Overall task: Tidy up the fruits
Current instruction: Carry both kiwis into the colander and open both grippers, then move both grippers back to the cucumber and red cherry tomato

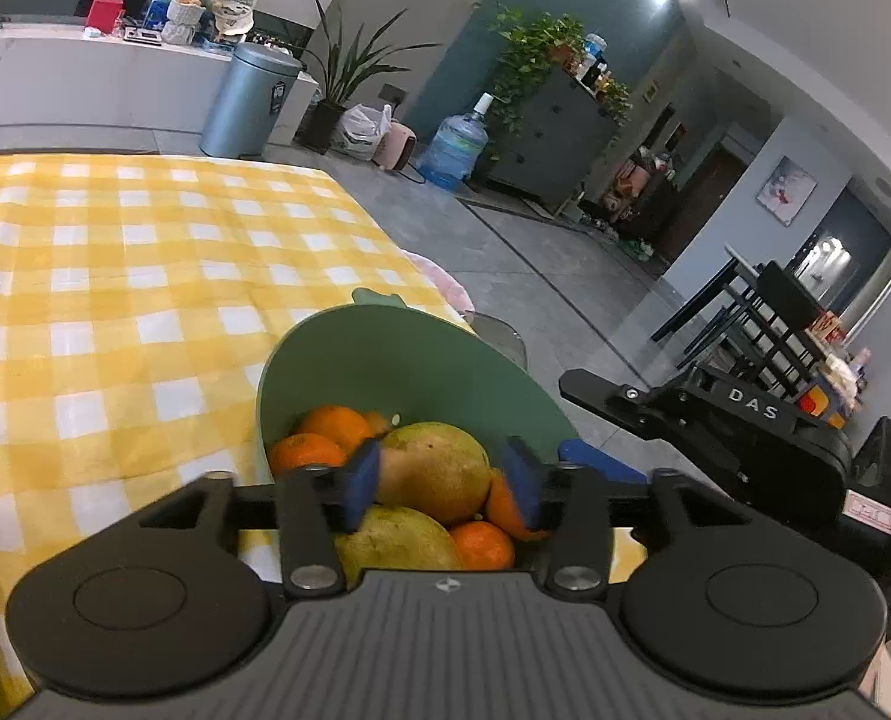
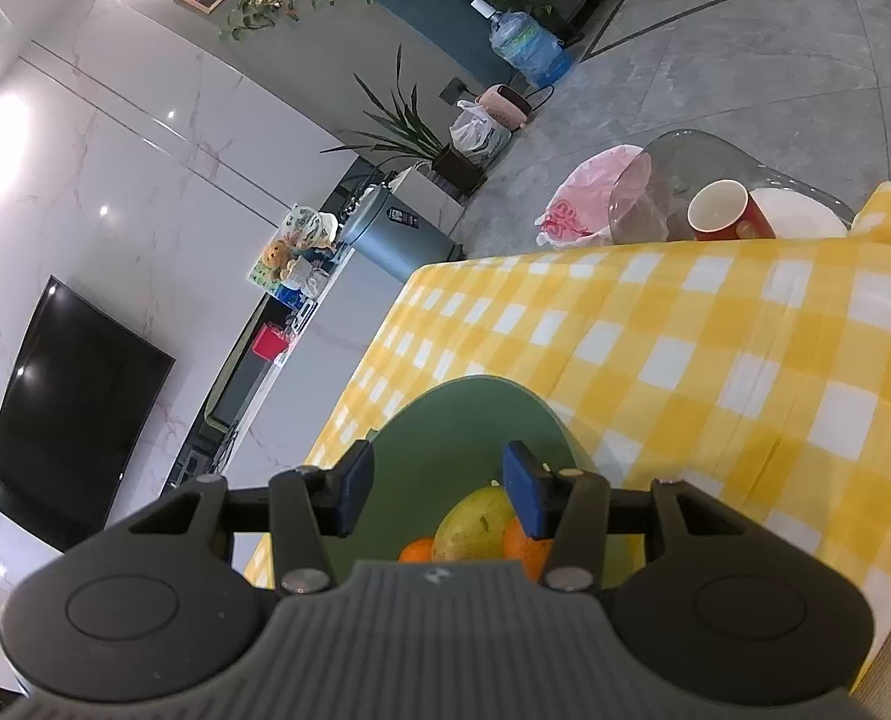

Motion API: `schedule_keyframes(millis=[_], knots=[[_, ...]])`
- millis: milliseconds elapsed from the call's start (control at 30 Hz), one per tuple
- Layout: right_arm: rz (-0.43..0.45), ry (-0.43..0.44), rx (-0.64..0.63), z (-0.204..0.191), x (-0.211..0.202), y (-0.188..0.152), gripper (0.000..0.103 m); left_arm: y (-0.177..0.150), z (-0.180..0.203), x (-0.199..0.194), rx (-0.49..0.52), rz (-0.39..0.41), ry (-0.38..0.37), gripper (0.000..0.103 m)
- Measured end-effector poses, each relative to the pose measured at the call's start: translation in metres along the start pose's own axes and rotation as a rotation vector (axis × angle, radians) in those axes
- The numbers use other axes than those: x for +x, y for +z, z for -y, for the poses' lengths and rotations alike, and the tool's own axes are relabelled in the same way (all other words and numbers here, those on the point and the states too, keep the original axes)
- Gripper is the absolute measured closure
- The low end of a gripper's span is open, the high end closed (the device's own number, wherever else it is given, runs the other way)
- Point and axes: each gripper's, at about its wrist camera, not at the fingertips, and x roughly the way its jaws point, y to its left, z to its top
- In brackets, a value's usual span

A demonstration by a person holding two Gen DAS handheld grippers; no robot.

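Note:
A green bowl (image 1: 397,360) stands on the yellow checked cloth near the table's right edge. It holds several oranges (image 1: 331,429) and two greenish-yellow mangoes (image 1: 436,471). My left gripper (image 1: 442,489) hangs open just above the fruit, its blue pads on either side of the upper mango without pressing it. One of the right gripper's fingers (image 1: 592,459) reaches the bowl's right rim. In the right wrist view the bowl (image 2: 445,438) lies below my right gripper (image 2: 439,492), which is open with nothing between its pads. A mango (image 2: 472,525) and oranges (image 2: 415,549) show beneath it.
The checked cloth (image 1: 115,270) stretches left of the bowl. Past the table's far edge a red mug (image 2: 724,213) and a white dish (image 2: 799,219) sit on a glass surface, beside a pink-bagged bin (image 2: 589,192). A grey pedal bin (image 1: 247,102) stands on the floor.

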Motion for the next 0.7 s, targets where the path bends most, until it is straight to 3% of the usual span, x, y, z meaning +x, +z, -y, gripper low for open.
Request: schedule_keyframes(millis=[200,533,700], knots=[[-0.004,0.008,-0.012,-0.003,-0.001,-0.002,0.056,-0.001,-0.001,-0.015,-0.016,0.034,0.006,0.028],[0.011,0.036,-0.046,-0.015,-0.01,-0.009,0.051,-0.005,0.006,-0.053,-0.01,0.072,0.107,0.018],[-0.001,0.02,-0.127,-0.029,-0.011,-0.02,0.047,-0.002,0.007,-0.077,-0.027,0.107,0.171,0.017]])
